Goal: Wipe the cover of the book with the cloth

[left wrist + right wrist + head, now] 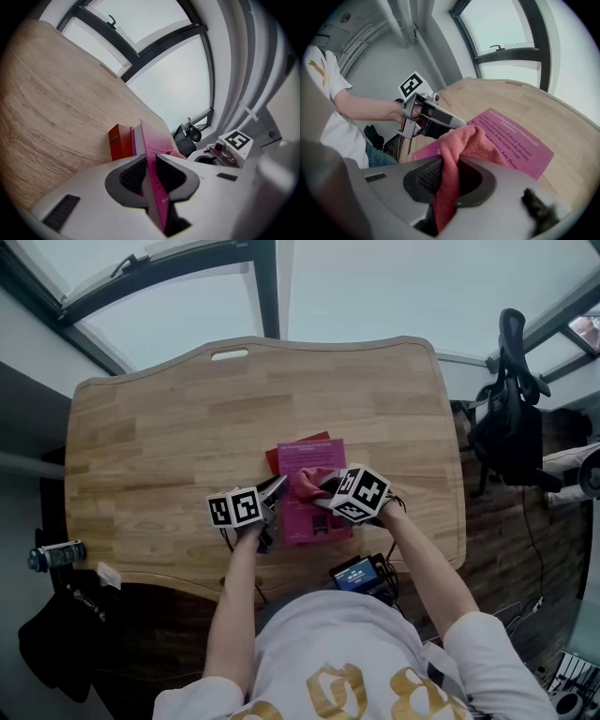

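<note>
Left claw (pixel 151 171) clamped on the edge of the magenta book (pixel 516 140), right claw (pixel 449 176) clamped on the pink cloth (pixel 465 140) bunched on its cover just ahead, book lying on the counter (pixel 150 446); we judge it light, bendy, slide-prone, so anchor that edge, wipe gently.

White tee (pixel 375 634) – gold print (pixel 330 692), grey L tool (pixel 278 487), R tool (pixel 320 491), b/w cubes (pixel 235 508)
</note>
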Demonstrator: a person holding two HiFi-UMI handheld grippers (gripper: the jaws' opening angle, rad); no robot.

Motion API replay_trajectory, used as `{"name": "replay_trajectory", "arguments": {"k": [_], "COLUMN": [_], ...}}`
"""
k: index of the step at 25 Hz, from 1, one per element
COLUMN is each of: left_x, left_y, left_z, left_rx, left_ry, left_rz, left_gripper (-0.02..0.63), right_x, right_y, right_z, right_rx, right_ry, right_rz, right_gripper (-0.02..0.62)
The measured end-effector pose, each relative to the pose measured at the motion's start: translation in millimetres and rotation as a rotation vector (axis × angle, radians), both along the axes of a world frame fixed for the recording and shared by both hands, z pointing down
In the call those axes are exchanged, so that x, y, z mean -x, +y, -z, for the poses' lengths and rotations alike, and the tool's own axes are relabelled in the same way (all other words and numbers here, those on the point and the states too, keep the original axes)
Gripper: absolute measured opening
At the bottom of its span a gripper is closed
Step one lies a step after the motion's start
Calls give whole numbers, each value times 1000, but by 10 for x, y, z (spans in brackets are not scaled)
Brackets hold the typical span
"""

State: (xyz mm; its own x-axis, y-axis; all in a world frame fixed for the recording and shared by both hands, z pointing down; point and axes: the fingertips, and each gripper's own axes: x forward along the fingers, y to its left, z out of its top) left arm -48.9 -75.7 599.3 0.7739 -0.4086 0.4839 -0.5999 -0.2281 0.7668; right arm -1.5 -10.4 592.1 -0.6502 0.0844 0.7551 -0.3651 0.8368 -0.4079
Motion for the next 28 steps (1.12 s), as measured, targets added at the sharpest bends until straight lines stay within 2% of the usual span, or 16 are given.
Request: {"name": "replay_trajectory", "arguments": {"k": [10,21,28], "left_x": [0,-1,2], "left_y": [2,2,2], "left_z": [-3,15,6], "left_rx": [-9,-8,-10], "left_ry": [-6,-15,-22], "left_rz": [-3,3,3], "left_gripper": [74,74,74], "right_x": [-20,-108,-194], "right_y": [-237,-550,-743], "right_z": [-13,4,6], "right_rx": [-28,-193,-302], "right_ry": [13,66,112], "right_rz": [-55,-147,-254], "right_gripper": [69,69,69]}}
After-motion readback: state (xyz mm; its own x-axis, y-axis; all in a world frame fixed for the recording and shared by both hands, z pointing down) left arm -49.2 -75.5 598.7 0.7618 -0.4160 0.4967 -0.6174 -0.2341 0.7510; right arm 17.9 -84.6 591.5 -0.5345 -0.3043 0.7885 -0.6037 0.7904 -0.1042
